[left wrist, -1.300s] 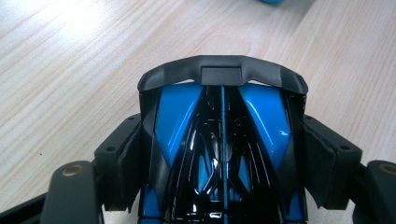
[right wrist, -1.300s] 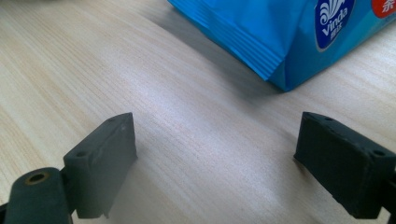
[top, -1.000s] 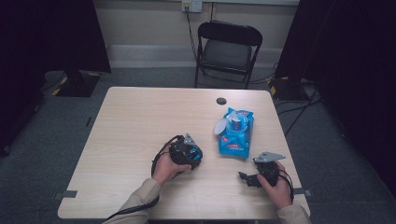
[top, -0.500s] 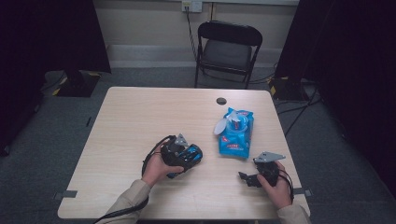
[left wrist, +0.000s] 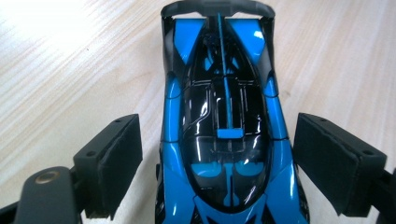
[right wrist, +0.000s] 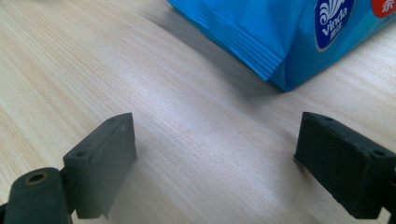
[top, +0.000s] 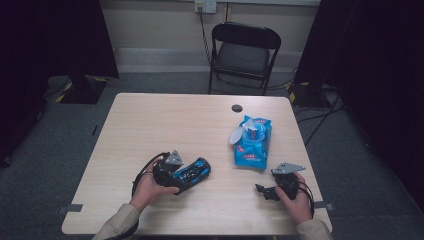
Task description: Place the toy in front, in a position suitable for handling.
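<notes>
The toy car is glossy blue with a black canopy, lying on the table at about 7 o'clock; the left gripper has just been opening, its jaws standing apart around the car with gaps showing, and it has shifted leftward since earlier; the right gripper stands open over bare wood; its own view shows a blue wipes pack close at 1 o'clock.
</notes>
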`<state>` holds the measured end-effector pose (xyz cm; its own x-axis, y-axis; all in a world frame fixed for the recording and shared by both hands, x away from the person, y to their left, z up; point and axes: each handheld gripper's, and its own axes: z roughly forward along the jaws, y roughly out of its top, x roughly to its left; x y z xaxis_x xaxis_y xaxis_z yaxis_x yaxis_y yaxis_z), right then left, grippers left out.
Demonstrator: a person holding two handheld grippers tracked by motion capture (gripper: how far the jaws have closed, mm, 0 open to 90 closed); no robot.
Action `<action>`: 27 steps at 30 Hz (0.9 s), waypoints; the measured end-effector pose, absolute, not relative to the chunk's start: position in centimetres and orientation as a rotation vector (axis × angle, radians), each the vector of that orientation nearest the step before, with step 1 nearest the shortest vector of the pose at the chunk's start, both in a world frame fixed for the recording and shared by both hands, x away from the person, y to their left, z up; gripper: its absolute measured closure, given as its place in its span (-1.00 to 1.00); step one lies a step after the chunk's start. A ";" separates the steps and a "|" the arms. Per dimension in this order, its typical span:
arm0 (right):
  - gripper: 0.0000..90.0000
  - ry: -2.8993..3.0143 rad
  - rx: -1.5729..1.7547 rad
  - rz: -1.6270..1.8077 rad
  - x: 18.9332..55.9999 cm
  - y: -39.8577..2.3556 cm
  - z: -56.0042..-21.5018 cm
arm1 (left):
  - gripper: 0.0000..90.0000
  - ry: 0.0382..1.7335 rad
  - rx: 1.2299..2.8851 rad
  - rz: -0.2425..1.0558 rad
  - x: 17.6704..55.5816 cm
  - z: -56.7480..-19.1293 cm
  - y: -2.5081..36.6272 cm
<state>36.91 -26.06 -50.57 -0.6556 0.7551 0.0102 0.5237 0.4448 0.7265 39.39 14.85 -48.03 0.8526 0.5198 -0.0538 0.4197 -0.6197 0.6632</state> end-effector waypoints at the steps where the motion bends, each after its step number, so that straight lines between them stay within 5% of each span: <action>1: -0.75 2.385 1.094 1.034 36.9 -26.1 -50.6 | -0.65 0.679 2.325 0.186 39.4 -48.0 14.9; 27: -0.75 2.382 1.097 1.031 36.9 -26.0 -50.6 | -0.65 0.722 2.322 0.190 37.1 -49.1 17.8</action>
